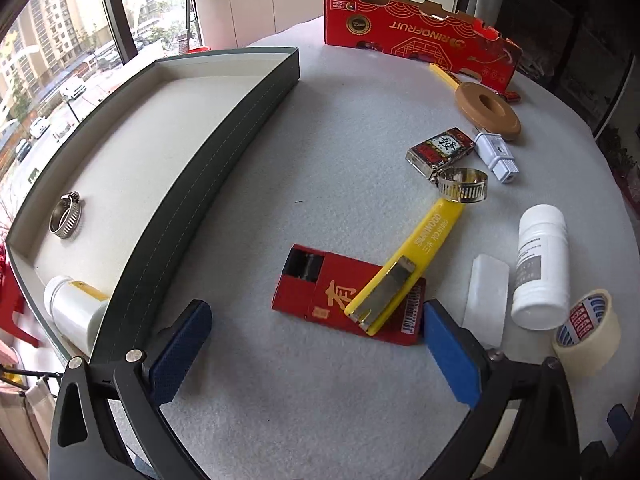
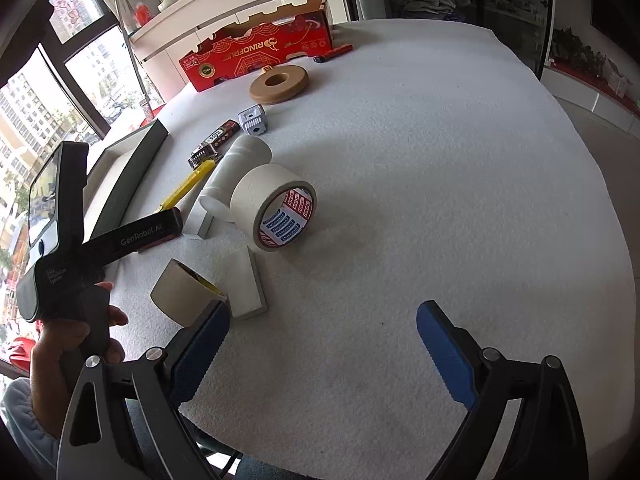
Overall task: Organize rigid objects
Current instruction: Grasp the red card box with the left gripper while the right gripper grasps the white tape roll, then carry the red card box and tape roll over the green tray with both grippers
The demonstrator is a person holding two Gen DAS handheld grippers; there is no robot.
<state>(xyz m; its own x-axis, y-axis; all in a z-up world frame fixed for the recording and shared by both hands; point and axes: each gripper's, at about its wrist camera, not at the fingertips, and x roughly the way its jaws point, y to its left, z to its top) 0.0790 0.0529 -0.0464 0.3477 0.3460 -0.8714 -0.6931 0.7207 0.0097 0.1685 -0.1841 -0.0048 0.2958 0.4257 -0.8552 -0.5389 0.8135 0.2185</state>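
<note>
My left gripper (image 1: 316,350) is open and empty, just short of a flat red box (image 1: 320,294) with a yellow utility knife (image 1: 412,262) lying across it. To their left is a long dark green tray (image 1: 224,148) holding a metal hose clamp (image 1: 65,215) and a white bottle (image 1: 76,312). Another hose clamp (image 1: 462,185), a small red-black box (image 1: 440,148), a white plug (image 1: 496,154) and a white bottle (image 1: 542,268) lie to the right. My right gripper (image 2: 322,344) is open and empty over bare table, near a tape roll (image 2: 276,210).
A red cardboard box (image 1: 420,32) stands at the table's far edge, with a tan disc (image 1: 488,110) before it. A white block (image 2: 246,284), a second tape roll (image 2: 184,294) and a metal block (image 2: 253,120) lie on the white table cover (image 2: 440,180). The left gripper's body (image 2: 80,240) shows at left.
</note>
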